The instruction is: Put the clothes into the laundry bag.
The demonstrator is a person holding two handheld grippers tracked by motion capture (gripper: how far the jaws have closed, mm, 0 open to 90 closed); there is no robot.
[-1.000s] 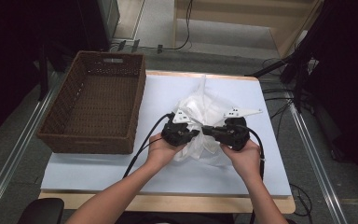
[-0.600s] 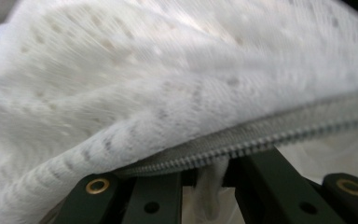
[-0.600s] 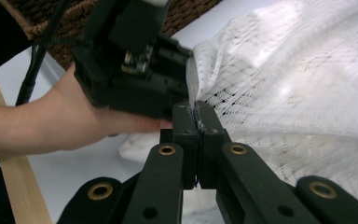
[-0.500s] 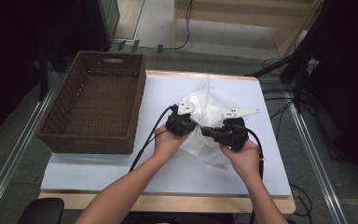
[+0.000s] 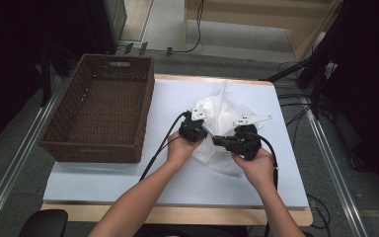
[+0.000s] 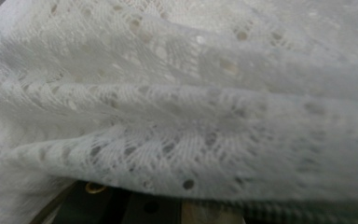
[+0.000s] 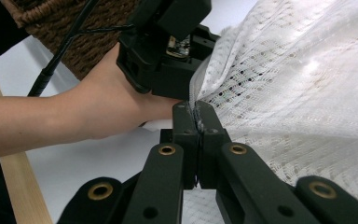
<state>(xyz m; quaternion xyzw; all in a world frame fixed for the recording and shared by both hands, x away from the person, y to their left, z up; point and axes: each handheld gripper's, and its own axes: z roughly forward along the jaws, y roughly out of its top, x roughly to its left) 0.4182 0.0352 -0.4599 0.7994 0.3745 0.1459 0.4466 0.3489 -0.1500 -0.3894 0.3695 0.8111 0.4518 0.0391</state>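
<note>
A white open-knit cloth (image 5: 223, 114) lies bunched in the middle of the light blue table top (image 5: 128, 173). My left gripper (image 5: 197, 130) sits at the cloth's left edge and is shut on it. In the left gripper view the cloth (image 6: 177, 116) drapes right over the jaws and hides their tips. My right gripper (image 5: 217, 141) points left at the cloth's near edge. In the right gripper view its jaws (image 7: 197, 111) are pressed together with a fold of the cloth (image 7: 298, 93) pinched between them, and the left gripper's black body (image 7: 168, 42) is just beyond.
A brown wicker basket (image 5: 146, 113) with nothing in it stands on the table's left side. Black cables (image 5: 158, 153) trail from both grippers toward the near edge. The wooden table rim (image 5: 177, 213) runs along the front. Dark stands and cables sit off the right side.
My left gripper has moved away from the person toward the far side of the table, drawing the cloth's left edge with it. The cloth looks more gathered. The right gripper has stayed put.
</note>
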